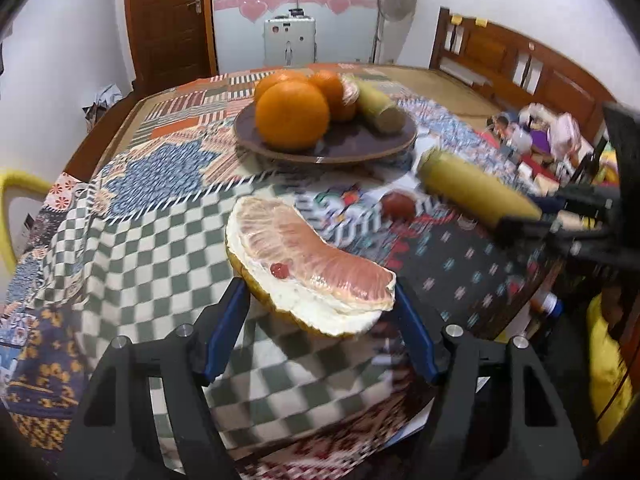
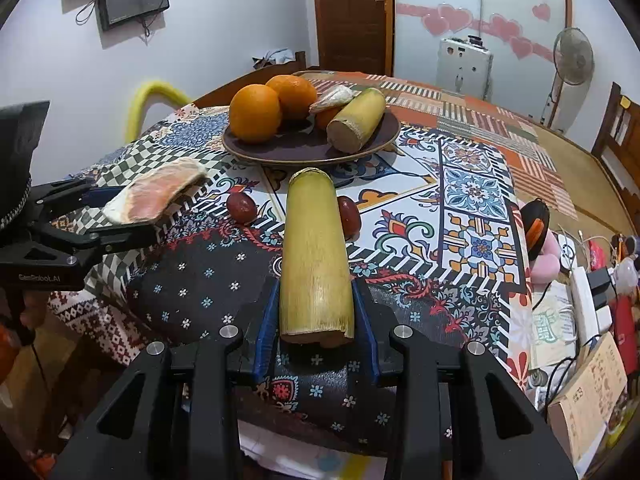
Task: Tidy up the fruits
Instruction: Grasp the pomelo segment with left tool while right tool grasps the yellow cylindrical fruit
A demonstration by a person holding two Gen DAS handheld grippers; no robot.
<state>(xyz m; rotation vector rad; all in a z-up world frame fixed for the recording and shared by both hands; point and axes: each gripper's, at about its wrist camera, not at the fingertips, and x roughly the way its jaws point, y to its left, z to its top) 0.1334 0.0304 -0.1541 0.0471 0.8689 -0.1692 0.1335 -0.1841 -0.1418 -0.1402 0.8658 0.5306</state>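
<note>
Holding a pomelo slice between its two blue fingers, the left hand-held gripper is closed on the rind, above the checked part of the cloth that covers the bench. The right hand-held gripper is closed on the near end of a cane piece, which points toward the plate. On the plate lie three oranges, a second cane piece and a wrapped slice that rests on the fruits. Two small red fruits lie on the cloth, one at each side of the held cane, between the grippers and the plate.
</note>
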